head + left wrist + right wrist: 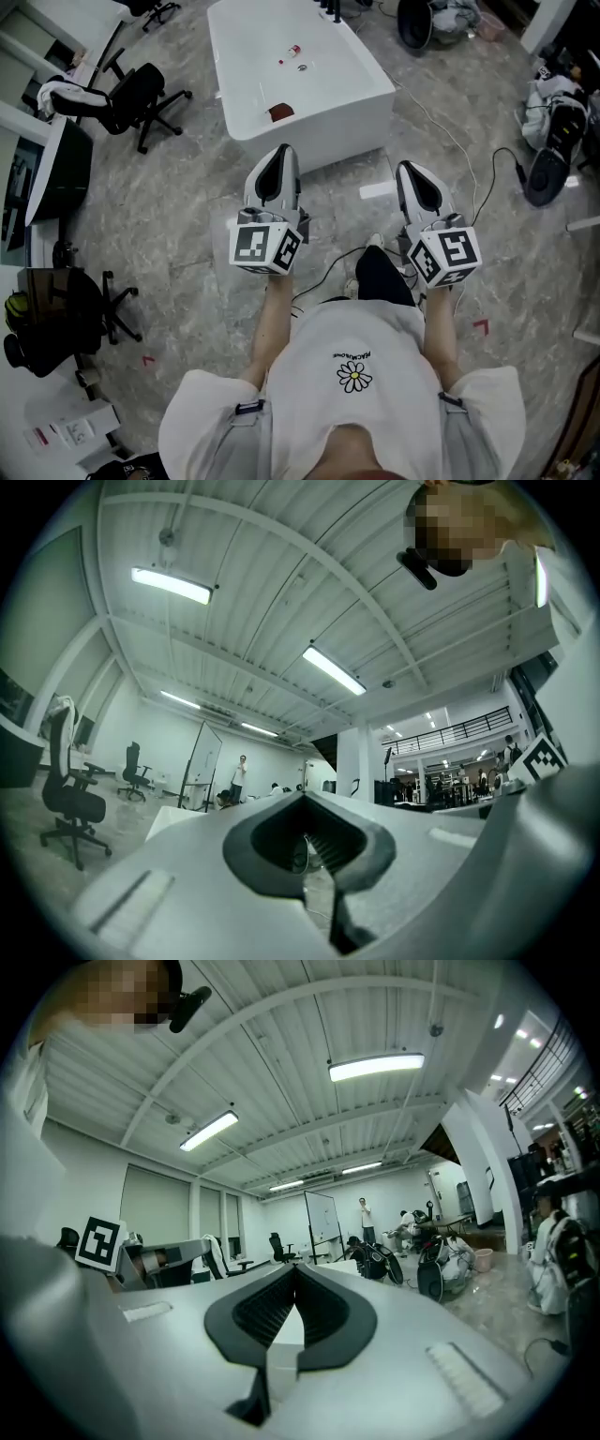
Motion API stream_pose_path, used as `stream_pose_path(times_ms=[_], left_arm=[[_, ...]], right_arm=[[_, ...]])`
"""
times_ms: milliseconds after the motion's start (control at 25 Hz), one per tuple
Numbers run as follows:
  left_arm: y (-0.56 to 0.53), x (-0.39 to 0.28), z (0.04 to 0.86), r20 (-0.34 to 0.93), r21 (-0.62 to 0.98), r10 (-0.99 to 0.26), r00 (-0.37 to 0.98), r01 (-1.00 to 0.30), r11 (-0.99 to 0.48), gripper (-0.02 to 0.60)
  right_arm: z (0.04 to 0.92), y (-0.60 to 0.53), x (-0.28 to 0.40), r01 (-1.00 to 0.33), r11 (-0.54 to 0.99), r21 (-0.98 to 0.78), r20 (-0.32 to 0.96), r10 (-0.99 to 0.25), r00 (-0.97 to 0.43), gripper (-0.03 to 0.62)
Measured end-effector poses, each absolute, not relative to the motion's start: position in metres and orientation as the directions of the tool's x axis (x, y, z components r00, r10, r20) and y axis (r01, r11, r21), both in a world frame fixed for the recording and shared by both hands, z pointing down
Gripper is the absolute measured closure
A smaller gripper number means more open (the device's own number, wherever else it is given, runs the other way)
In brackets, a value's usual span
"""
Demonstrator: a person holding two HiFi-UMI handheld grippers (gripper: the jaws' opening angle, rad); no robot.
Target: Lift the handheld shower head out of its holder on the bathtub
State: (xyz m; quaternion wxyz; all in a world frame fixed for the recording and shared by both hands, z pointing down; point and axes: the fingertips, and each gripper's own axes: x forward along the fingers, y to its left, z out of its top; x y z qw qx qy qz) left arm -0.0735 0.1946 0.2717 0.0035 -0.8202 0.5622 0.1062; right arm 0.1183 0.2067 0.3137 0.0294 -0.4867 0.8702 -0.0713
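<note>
The white bathtub [314,108] stands on the floor ahead of me in the head view. A dark fitting [330,9] sits at its far rim, cut off by the frame's top edge; I cannot make out the shower head on it. My left gripper [279,150] is held just short of the tub's near end, jaws shut and empty. My right gripper [409,167] is level with it, to the right of the tub's near corner, also shut on nothing. Both gripper views tilt up at the ceiling: left gripper [305,796], right gripper [295,1267].
Small red items [294,49] and a dark red object [280,112] lie inside the tub. A black office chair [131,98] stands left of it. Bags [553,141] and a cable [469,159] lie to the right. A white sheet [377,190] lies by the tub's near corner.
</note>
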Motion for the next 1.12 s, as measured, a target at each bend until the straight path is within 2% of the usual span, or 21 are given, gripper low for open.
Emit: stream_pose_path(times_ms=[360,640,1120], left_arm=[[0.043,-0.092,0.284,-0.192,0.109,-0.938,0.287,-0.944,-0.311,0.581],[-0.094,-0.082,0.279,-0.177,0.054,-0.952,0.251,-0.963,-0.264,0.581],[-0.245,-0.112,0.289,-0.149,0.107,-0.95,0.273,-0.951,-0.29,0.581]], right_arm=[[0.339,0.038,0.106,-0.821,0.544,-0.171,0.029,-0.831,-0.556,0.569],[0.325,-0.118,0.102,-0.8,0.592,-0.097,0.036,-0.801,-0.597,0.569],[0.324,-0.263,0.057,-0.787,0.612,-0.081,0.073,-0.784,-0.617,0.559]])
